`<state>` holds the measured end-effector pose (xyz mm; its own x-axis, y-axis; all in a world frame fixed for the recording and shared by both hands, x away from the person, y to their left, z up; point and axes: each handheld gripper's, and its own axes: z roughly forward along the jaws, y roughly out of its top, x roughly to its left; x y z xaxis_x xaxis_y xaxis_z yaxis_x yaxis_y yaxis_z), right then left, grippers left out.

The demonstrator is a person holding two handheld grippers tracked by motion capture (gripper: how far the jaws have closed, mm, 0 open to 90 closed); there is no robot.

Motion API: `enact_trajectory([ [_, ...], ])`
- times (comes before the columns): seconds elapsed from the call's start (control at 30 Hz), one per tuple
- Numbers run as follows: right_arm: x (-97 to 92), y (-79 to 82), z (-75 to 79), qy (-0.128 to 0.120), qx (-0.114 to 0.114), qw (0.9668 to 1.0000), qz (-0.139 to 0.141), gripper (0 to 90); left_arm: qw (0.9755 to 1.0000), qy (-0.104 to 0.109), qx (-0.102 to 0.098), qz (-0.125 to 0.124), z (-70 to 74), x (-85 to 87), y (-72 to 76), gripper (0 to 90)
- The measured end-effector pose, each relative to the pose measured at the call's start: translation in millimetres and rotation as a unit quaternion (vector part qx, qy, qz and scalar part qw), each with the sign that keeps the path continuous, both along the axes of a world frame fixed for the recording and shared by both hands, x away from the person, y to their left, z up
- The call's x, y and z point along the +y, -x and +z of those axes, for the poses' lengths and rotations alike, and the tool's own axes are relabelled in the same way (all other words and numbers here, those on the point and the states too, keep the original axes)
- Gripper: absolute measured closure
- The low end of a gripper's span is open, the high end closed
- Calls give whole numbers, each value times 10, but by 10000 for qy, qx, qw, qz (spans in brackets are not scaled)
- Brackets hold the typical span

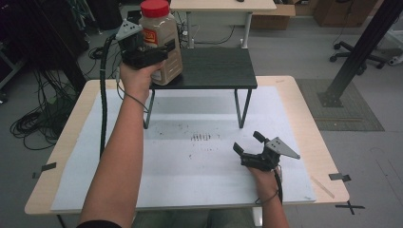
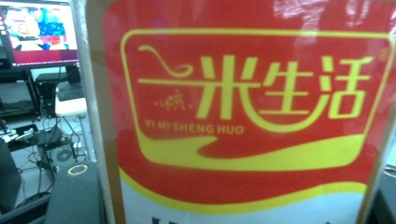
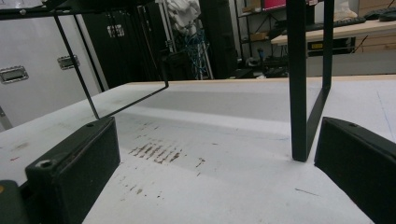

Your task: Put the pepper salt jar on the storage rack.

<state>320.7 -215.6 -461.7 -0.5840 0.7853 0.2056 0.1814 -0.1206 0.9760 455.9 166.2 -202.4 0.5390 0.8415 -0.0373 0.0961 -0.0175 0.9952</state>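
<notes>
- Gripping the jar tight, the left gripper holds it at the shelf's left edge; a tilt could tip it off.
- Right gripper rests open, empty, on the table.

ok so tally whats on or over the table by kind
jars: 1, the red-lidded jar clamped in the left gripper over the black stand
stands: 1
grippers: 2, with the right gripper open on the white sheet
sheets: 1
total: 5
</notes>
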Motion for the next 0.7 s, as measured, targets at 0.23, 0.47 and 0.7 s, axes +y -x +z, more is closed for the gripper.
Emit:
enact_trajectory([
  [0.23, -1, 0, 0, 1, -5, 10000, 0, 0, 10000, 0, 20, 6, -33, -20, -39, 269],
  [0.47, -3, 1, 0, -18, -8, 10000, -3, 0, 10000, 8, 19, 7, -57, -41, -65, 269],
  [0.7, -4, 1, -1, -20, -10, 10000, -2, 0, 10000, 5, 34, 22, -79, -48, -72, 269],
])
